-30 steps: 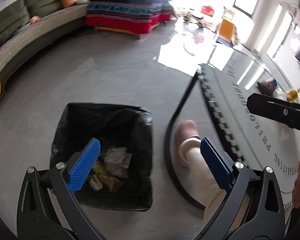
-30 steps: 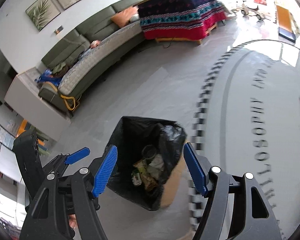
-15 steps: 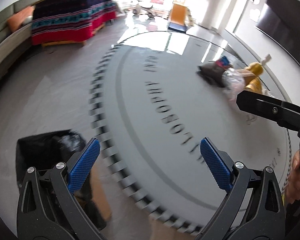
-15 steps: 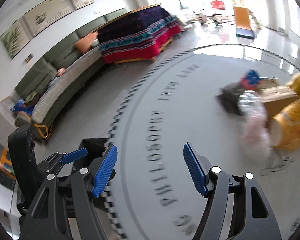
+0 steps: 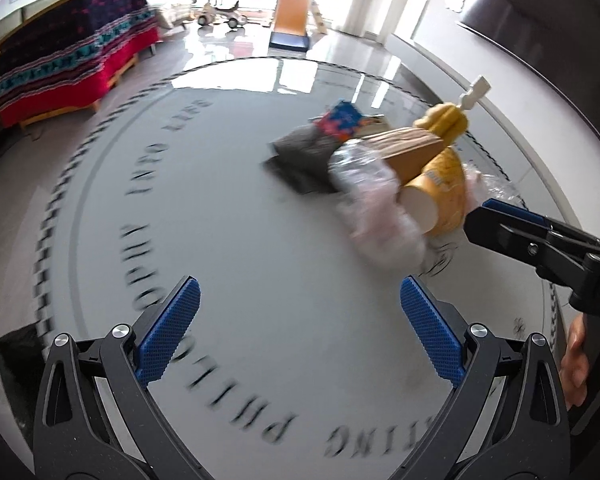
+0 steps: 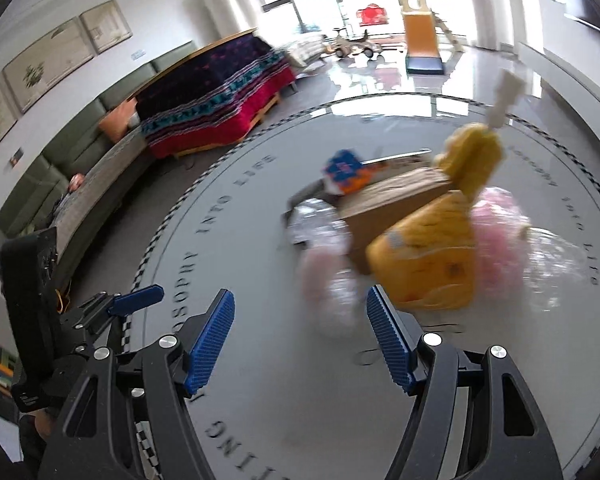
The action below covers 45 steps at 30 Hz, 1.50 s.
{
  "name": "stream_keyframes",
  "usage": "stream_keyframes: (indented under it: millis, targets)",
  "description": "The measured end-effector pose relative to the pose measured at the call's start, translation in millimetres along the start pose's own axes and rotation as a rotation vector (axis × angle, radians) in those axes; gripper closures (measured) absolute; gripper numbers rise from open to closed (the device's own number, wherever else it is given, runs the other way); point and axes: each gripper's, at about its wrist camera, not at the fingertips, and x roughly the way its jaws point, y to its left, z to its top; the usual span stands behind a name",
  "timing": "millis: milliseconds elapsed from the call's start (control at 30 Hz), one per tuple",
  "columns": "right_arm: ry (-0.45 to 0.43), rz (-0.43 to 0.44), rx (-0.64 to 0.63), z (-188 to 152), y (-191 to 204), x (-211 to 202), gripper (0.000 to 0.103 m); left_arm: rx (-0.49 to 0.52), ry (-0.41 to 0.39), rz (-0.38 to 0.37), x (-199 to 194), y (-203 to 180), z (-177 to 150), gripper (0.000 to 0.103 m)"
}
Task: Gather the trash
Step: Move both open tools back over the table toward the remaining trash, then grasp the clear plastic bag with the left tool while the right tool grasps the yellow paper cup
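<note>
Our left gripper [image 5: 300, 322] hangs over the round surface [image 5: 228, 208], jaws apart and empty, aimed toward the trash heap at two o'clock. There a dark bag [image 5: 300, 162], crumpled plastic [image 5: 376, 208], a paper cup [image 5: 412, 176] and a yellow bottle [image 5: 448, 184] lie touching, easy to grab. Our right gripper [image 6: 300, 338] hangs near them, jaws apart, nothing held.

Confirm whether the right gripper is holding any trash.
No: the right gripper is open and empty, short of the yellow bottle.
</note>
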Motion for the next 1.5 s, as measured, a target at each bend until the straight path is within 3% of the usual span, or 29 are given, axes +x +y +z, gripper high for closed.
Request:
stream_keyframes:
  millis: [233,467,633,733,800,1167,1200,1333,1500]
  targets:
    - [-0.013,-0.036,0.011,6,-46,-5,0.033,0.043,0.013,-0.021,32,-39,24,0.006]
    - [0.0,-0.023,0.01,6,-83,1,0.033,0.069,0.032,0.035,66,-55,35,0.006]
    - [0.009,0.004,-0.026,9,-87,12,0.033,0.093,0.057,0.081,86,-61,36,0.007]
    - [0.011,0.026,-0.044,13,-91,20,0.033,0.096,0.077,0.097,96,-58,37,0.016]
    - [0.014,0.046,-0.051,17,-96,24,0.033,0.084,0.091,0.087,102,-54,36,0.045]
    - [0.063,0.076,-0.117,12,-80,36,0.034,0.091,0.062,0.045,93,-48,31,0.05]
    - [0.069,0.086,-0.121,13,-79,37,0.036,0.092,0.063,0.039,91,-47,29,0.05]
    - [0.132,0.172,-0.099,12,-74,45,0.067,0.074,0.068,0.034,90,-43,28,0.05]
    - [0.111,0.242,-0.096,5,-57,31,0.091,0.042,0.044,0.044,70,-28,18,0.05]
